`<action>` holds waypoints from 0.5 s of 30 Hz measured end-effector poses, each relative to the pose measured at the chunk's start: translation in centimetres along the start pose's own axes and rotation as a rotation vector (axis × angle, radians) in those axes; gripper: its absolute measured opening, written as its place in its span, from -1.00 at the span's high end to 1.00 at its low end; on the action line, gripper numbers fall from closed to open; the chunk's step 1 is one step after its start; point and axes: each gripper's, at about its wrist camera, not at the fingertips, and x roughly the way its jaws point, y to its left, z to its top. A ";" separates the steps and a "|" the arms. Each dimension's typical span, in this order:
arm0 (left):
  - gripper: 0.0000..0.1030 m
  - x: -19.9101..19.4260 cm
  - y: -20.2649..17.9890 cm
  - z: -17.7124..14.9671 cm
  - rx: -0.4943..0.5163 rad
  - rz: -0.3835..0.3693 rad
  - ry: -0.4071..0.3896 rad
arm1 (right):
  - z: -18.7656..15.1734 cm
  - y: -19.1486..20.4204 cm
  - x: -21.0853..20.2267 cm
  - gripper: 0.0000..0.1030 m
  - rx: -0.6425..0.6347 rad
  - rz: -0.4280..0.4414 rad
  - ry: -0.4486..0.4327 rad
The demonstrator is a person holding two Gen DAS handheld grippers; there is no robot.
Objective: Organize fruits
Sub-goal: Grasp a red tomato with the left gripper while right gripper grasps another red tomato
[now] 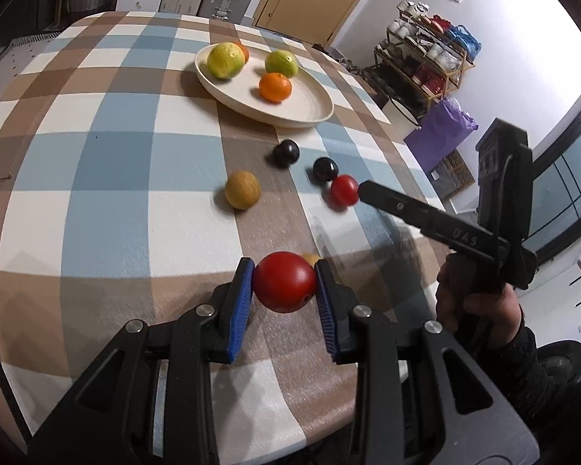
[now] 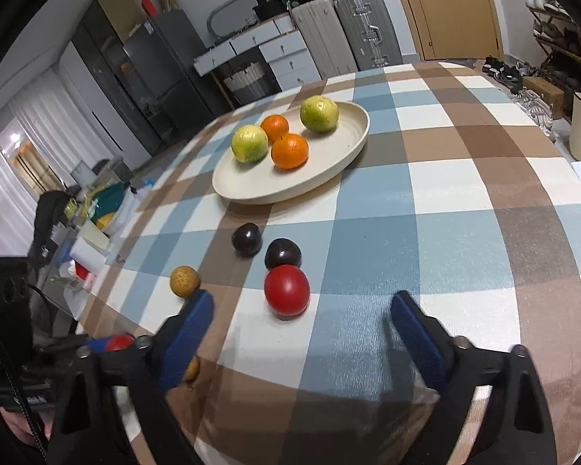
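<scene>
My left gripper (image 1: 284,285) is shut on a red tomato (image 1: 284,282) just above the checked tablecloth; it also shows in the right wrist view (image 2: 119,343). My right gripper (image 2: 302,308) is open, its blue pads either side of a second red tomato (image 2: 286,290) on the table, also seen in the left wrist view (image 1: 344,190). Two dark plums (image 2: 247,239) (image 2: 283,254) lie just beyond it. A cream plate (image 2: 329,162) holds two green-yellow fruits (image 2: 250,143) (image 2: 318,113) and two oranges (image 2: 289,151) (image 2: 275,127).
A small brownish-yellow fruit (image 1: 243,189) lies left of the plums. Another small yellow fruit (image 1: 311,259) peeks from behind the held tomato. The table edge runs close on the right (image 1: 418,162). A shoe rack (image 1: 426,58) and suitcases (image 2: 344,35) stand beyond.
</scene>
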 end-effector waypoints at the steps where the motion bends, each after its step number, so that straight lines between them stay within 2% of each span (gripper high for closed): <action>1: 0.45 0.0 0.2 0.2 -0.006 0.007 -0.002 | 0.1 0.0 0.2 -0.68 0.001 -0.003 0.006; 2: 0.45 0.1 0.5 0.4 -0.016 0.013 -0.001 | 0.2 0.1 0.5 -0.67 0.000 -0.003 0.011; 8: 0.45 0.5 1.6 1.2 -0.056 0.009 0.002 | 0.7 0.8 1.3 -0.25 -0.030 0.028 0.029; 15: 0.45 0.5 2.0 2.3 -0.059 0.019 -0.008 | 1.0 1.5 2.9 0.16 -0.068 0.002 0.076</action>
